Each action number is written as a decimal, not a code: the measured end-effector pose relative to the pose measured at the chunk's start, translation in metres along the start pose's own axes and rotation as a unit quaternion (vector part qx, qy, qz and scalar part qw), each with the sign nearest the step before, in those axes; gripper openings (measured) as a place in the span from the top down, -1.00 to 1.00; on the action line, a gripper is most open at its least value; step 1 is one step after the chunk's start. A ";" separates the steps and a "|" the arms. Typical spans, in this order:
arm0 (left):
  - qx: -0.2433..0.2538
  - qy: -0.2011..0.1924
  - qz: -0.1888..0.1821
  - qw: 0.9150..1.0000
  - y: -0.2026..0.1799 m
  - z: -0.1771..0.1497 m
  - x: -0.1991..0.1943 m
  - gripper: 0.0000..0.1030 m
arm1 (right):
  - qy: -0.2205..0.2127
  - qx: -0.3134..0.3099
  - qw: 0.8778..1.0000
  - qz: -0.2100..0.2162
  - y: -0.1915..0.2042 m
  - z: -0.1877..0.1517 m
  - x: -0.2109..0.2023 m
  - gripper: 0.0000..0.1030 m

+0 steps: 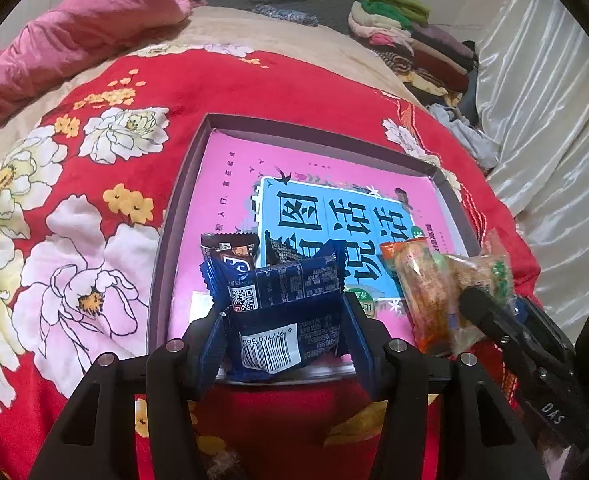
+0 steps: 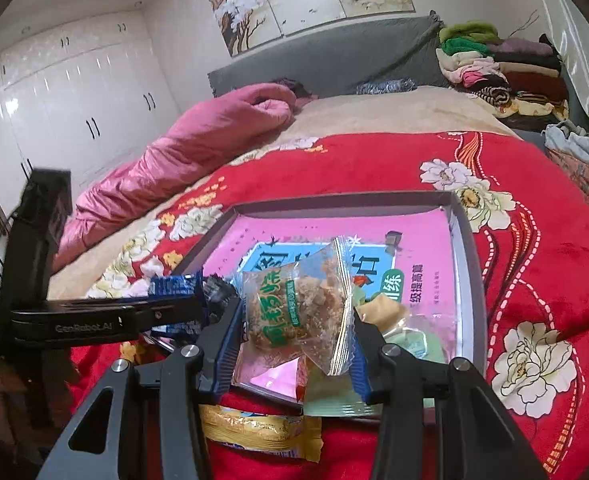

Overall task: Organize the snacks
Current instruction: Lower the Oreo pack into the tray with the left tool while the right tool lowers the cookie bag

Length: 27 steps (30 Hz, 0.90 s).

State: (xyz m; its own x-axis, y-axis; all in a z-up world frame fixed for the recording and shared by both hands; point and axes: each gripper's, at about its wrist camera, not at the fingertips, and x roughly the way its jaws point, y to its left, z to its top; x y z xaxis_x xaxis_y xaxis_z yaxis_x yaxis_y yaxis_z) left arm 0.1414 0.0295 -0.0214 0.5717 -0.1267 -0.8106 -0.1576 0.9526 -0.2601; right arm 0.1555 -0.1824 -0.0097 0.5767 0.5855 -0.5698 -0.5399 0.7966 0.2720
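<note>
While left tongs (image 1: 286, 344) grip a blue packet (image 1: 282, 300), right tongs (image 2: 294, 340) clamp a clear snack bag (image 2: 298, 308).

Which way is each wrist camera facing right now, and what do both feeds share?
Left wrist: sits on the left tool, looking down at the blue snack packet it grips over the box; the right tool shows at right.
Right wrist: sits on the right tool, looking across the bed at its clear snack packet; the left tool shows at left.
Shared: box, red blanket, both packets.

My left gripper (image 2: 94, 320) reads "GenRobot.AI", my right gripper (image 1: 550, 416) "DAS"; blue packet (image 1: 278, 320) barcode "6 977700 36".
</note>
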 end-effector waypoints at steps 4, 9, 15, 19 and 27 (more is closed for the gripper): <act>0.008 0.000 0.004 1.000 -0.003 -0.001 0.002 -0.09 | 0.011 -0.007 1.000 -0.001 0.002 -0.001 0.007 0.09; 0.014 0.002 0.004 1.000 -0.007 -0.002 0.004 -0.09 | 0.019 -0.020 1.000 -0.002 0.006 -0.003 0.011 0.09; 0.025 0.005 0.008 1.000 -0.013 -0.005 0.005 -0.09 | 0.026 -0.040 0.999 0.001 0.015 -0.004 0.016 0.09; 0.026 0.006 0.007 1.000 -0.013 -0.006 0.005 -0.09 | 0.030 -0.048 0.998 0.000 0.017 -0.005 0.018 0.09; 0.030 0.006 0.010 0.999 -0.015 -0.008 0.004 -0.09 | 0.037 -0.051 0.998 -0.001 0.018 -0.008 0.023 0.07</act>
State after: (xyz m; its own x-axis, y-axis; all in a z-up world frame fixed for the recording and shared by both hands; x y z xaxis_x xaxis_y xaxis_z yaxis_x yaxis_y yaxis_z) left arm 0.1399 0.0123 -0.0243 0.5593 -0.1109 -0.8215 -0.1196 0.9699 -0.2124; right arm 0.1541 -0.1558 -0.0238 0.5330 0.5687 -0.6265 -0.6007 0.7758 0.1932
